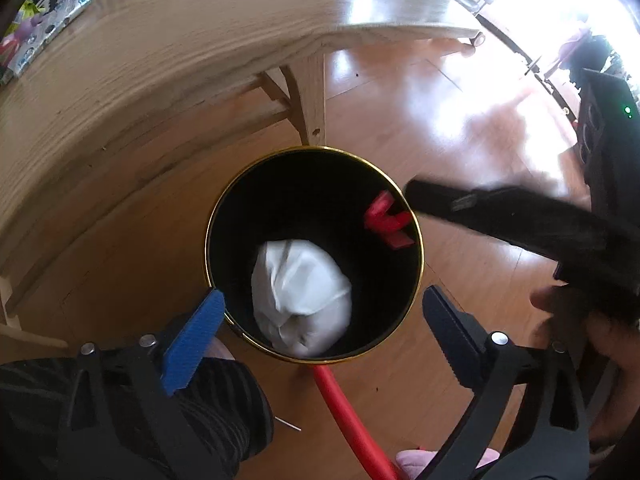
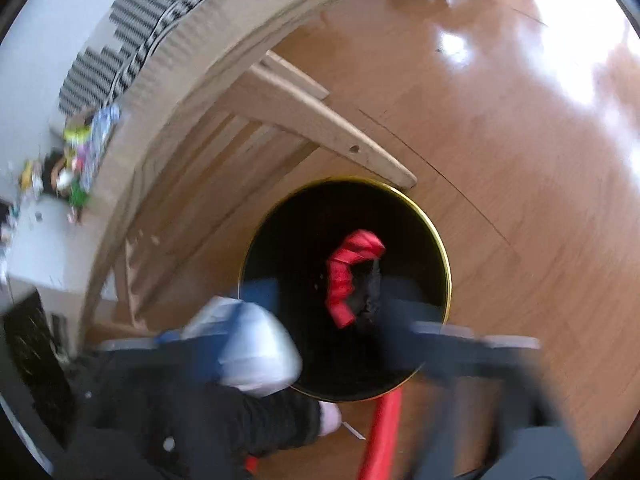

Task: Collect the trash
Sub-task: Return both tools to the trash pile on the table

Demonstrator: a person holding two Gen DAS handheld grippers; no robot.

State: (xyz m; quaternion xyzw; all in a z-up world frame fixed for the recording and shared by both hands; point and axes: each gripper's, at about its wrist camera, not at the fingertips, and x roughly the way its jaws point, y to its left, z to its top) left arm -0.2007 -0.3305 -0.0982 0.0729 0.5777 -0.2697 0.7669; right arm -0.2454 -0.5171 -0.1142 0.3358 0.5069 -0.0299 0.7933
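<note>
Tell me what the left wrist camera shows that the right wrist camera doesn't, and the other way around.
Only the left wrist view shows the left claw sharply, open and empty over the bin, with the white wad seemingly falling into it, and a dark cabinet with a green light at the right edge. Only the right wrist view shows the patterned wall panel and the red wrapper beside something black in the bin. Both show the gold-rimmed black bin, the wooden table, the colourful packaging on it and the red tube on the floor.
</note>
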